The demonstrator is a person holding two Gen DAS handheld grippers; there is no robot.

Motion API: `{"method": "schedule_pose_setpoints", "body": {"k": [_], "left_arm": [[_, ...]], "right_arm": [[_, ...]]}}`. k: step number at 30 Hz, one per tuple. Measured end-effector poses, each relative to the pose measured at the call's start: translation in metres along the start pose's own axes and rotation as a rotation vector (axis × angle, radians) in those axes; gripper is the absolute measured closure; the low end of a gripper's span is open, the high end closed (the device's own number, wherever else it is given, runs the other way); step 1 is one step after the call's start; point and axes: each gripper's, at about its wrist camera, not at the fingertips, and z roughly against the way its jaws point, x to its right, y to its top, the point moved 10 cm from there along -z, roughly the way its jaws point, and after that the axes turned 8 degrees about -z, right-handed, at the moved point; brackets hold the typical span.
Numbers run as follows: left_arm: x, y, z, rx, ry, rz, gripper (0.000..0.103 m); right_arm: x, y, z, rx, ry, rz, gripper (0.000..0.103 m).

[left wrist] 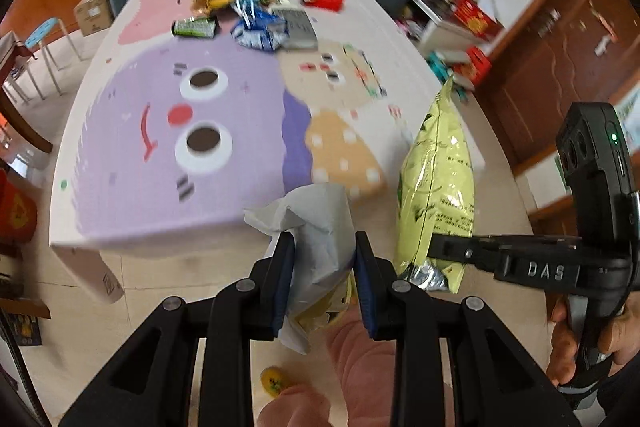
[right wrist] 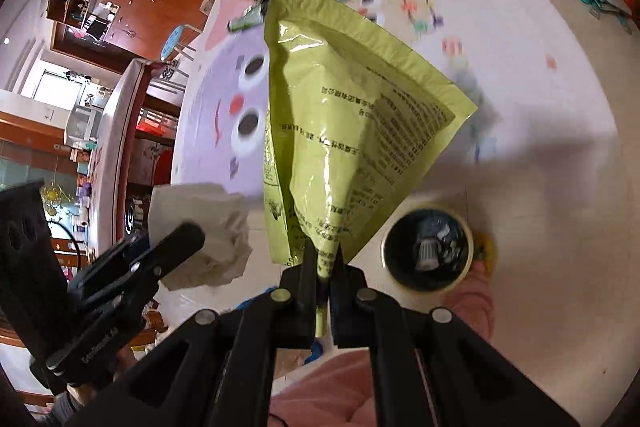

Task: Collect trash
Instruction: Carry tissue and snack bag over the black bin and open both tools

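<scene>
The left gripper (left wrist: 324, 267) had its jaws clamped on crumpled white paper (left wrist: 316, 227); the right gripper (right wrist: 324, 275) pinched the yellow-green bag (right wrist: 340, 107) by its lower corner.

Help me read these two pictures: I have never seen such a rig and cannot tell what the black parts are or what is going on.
No robot here: a person holds a hand-held gripper in each hand, each with a fisheye camera looking along its two fingers. One picture is from the left gripper, shut on a crumpled tissue. The other is from the right gripper, shut on a corner of a green bag. Each view also shows the other gripper. Beyond is a table with a cartoon cloth and a pile of wrappers at its far end. A bin stands on the floor below.
</scene>
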Motion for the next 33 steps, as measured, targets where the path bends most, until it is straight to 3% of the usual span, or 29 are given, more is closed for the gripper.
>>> {"method": "schedule_pose_setpoints", "body": {"k": [9,18,25,33], "left_arm": [[0.015,-0.061,-0.003,-0.066,-0.092,-0.001,0.076],[0.03,-0.103,-0.061,-0.156,-0.119,0.042,0.076],[0.024,-0.136,-0.149,-0.219,-0.097,0.094,0.075],[-0.011,-0.177,-0.295,-0.255,-0.051,0.227,0.075]], "right_arm": [[0.03,-0.085,-0.029,-0.085,-0.067,-0.087,0.098],[0.086,-0.121,-0.079,-0.208,-0.136,-0.148,0.098],[0.143,-0.125,-0.169,-0.352,-0.137,-0.216,0.098],[0.231,-0.102,-0.296,-0.458,-0.204,-0.211,0.098]]}}
